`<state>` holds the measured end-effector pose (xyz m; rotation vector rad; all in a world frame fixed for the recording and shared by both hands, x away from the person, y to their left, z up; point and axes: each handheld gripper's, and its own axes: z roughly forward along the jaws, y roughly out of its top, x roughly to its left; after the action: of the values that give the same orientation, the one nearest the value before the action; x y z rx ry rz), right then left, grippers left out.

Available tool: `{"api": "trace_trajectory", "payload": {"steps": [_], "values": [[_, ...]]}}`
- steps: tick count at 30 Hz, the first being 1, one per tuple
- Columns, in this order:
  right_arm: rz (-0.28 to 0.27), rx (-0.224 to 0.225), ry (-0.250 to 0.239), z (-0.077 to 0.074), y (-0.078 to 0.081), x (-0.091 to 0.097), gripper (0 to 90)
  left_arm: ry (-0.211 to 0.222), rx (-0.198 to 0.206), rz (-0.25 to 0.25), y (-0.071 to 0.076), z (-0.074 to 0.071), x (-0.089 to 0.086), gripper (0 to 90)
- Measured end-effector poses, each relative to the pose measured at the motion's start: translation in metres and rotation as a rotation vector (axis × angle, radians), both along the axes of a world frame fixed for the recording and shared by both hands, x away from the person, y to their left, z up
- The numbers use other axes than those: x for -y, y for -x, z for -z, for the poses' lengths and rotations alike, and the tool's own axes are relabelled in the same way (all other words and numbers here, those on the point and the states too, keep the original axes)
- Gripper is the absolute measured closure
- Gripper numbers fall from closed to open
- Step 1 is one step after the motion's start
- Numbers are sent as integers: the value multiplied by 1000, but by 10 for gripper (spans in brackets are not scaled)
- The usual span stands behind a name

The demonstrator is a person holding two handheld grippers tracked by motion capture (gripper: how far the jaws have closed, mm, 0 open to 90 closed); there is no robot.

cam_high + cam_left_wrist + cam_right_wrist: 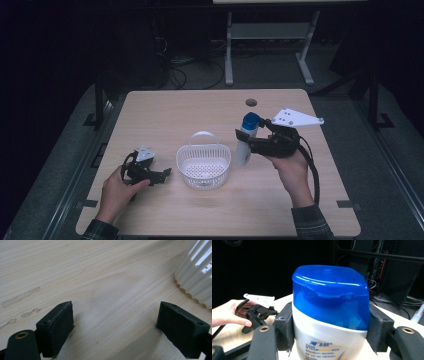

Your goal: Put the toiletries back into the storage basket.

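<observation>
Dim, perhaps slightly soft pictures

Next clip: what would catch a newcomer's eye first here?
The white bottle with the bright blue cap stands out, clamped between the right gripper jaws just right of the white slotted basket at the middle of the table. The left gripper rests open on the wood to the basket's left, with nothing between its jaws.
</observation>
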<state>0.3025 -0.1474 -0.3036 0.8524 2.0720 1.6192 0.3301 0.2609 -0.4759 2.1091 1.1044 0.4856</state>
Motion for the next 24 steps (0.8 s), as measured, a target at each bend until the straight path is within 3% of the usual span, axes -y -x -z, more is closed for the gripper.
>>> {"api": "trace_trajectory", "payload": {"steps": [7, 24], "values": [[-39, 13, -24, -4, -2, -11, 351, 0, 1, 0, 0, 0, 0, 130], [-117, 6, -10, 1, -11, -42, 351, 1, 0, -3, 1, 0, 0, 131]]}}
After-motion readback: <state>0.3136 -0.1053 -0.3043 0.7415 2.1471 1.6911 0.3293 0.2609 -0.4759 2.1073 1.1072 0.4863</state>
